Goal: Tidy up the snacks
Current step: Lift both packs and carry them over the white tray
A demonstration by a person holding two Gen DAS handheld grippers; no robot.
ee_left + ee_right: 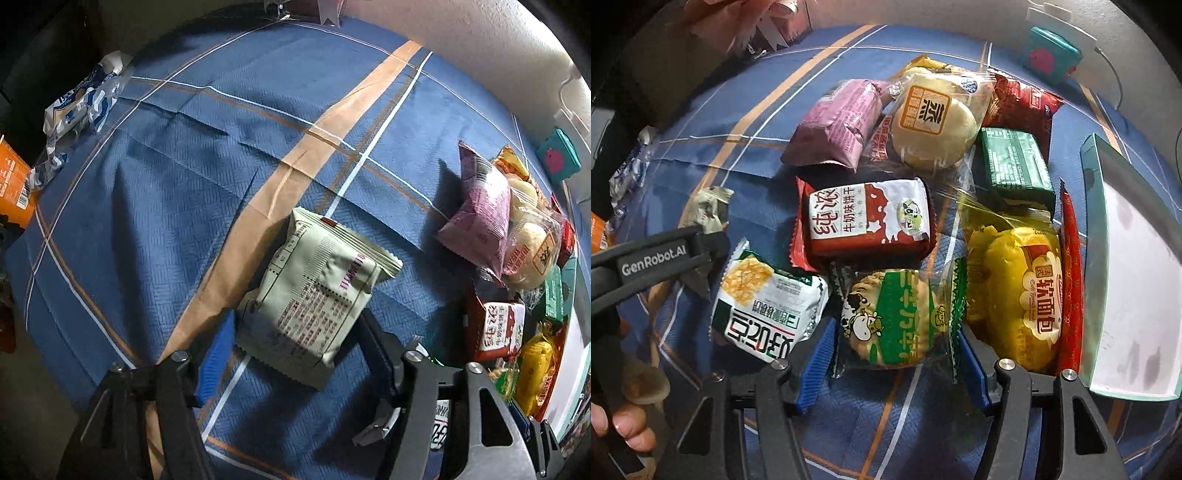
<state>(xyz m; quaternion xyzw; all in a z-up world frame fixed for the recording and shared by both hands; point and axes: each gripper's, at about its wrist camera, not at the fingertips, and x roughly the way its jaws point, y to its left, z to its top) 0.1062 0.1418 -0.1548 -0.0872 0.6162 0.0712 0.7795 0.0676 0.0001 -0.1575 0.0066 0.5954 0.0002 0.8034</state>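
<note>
A pale green snack packet [317, 302] lay back side up on the blue checked cloth [166, 192] that covered the surface, with dark printed text and a crimped seam along its top edge. It sat between the fingers of the left gripper [295, 347]; the blue pad on one side stood just clear of the packet's edge and the dark pad on the other side lay close against its lower corner, so the jaws were parted around it and whether they pressed on it could not be told.

In the right wrist view, a clear packet of round biscuits [897, 317] with green bands and a cartoon cow lay flat on the cloth between the blue pads of the right gripper [897, 354]. The jaws stood apart, one pad at each crimped end, with a sliver of space on both sides.

The rest of the snacks lay heaped just beyond it: a red and white milk biscuit pack [868, 221], a white and green cracker pack [768, 310] to the left, a yellow soft bread pack [1023, 299] to the right, a dark green pack [1015, 166], a pink pack [838, 125] and a wrapped pale bun [934, 122]. A light box with a teal rim [1126, 258] stood at the right edge of the heap. A blue and white wrapper [81, 103] and an orange box [14, 181] lay well apart at the cloth's far left edge.
</note>
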